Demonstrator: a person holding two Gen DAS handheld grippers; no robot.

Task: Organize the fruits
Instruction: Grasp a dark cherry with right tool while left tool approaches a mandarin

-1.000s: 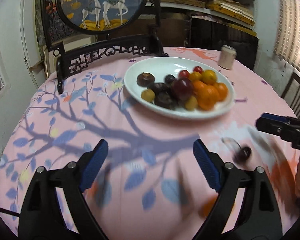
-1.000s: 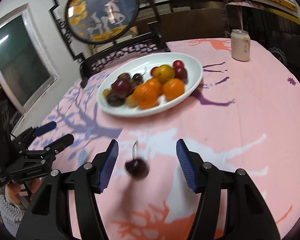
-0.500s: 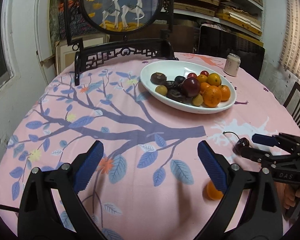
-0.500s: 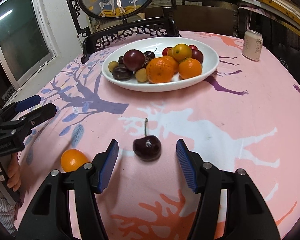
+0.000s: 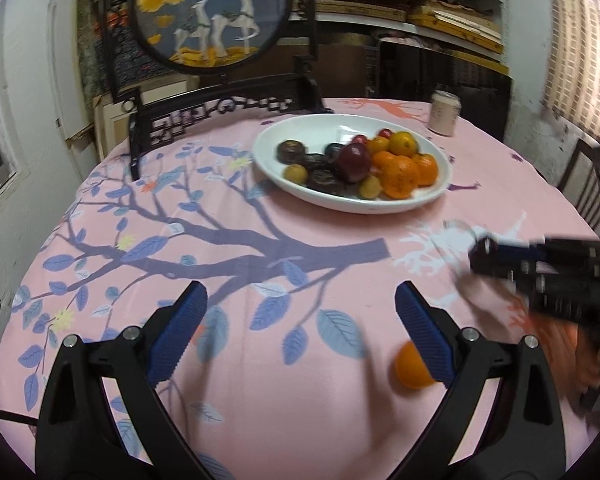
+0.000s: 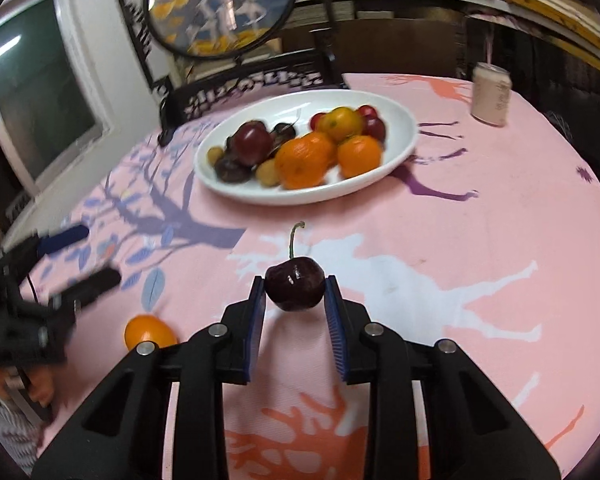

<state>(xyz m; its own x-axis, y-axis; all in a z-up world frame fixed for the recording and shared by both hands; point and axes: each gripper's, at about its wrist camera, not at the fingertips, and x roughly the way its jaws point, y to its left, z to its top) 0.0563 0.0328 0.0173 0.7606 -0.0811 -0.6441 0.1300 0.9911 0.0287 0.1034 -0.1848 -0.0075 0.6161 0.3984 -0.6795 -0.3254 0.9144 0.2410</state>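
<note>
Right wrist view: my right hand-held gripper (image 6: pixel 295 296) just closing, clenching cherry (image 6: pixel 295 289); next carrying it ahead into bowl (image 6: pixel 396 168); left hand-held gripper (image 5: pixel 300 326) gaping, idle.

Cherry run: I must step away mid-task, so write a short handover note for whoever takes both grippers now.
Right gripper: jaws just closed on the cherry, stem up, low over the cloth.
Left gripper: open, empty, hovering over the cloth.
Plate: already holds oranges, plums and other fruit.
Loose orange: on the cloth near the left gripper, by its right finger.
Left: carry the cherry to the plate, then the orange.
</note>
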